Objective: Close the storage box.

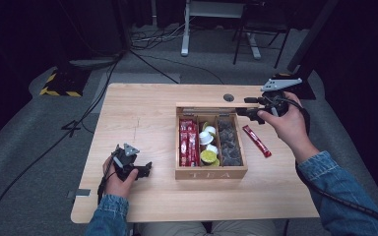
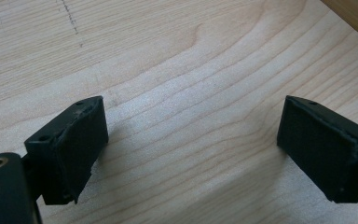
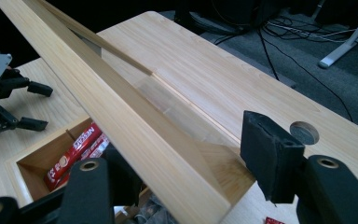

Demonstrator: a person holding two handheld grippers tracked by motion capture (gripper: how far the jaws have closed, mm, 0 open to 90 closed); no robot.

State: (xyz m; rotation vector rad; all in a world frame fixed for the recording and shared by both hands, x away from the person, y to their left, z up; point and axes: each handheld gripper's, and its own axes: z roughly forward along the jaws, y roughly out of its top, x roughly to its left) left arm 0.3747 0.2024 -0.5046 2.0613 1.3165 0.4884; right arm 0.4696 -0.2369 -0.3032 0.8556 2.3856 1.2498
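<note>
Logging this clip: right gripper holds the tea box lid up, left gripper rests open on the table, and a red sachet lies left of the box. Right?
Not quite. The red sachet lies right of the box, as the high view shows; the rest stands.

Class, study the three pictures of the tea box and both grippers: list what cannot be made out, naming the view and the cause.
- Dark items in the tea box right compartment, high view: too small and dark to identify.
- Lid, right gripper view: blocks most of the box's contents.
- Right gripper fingers touching the lid or not: unclear.
- Red packet: cut by the bottom edge.
</note>
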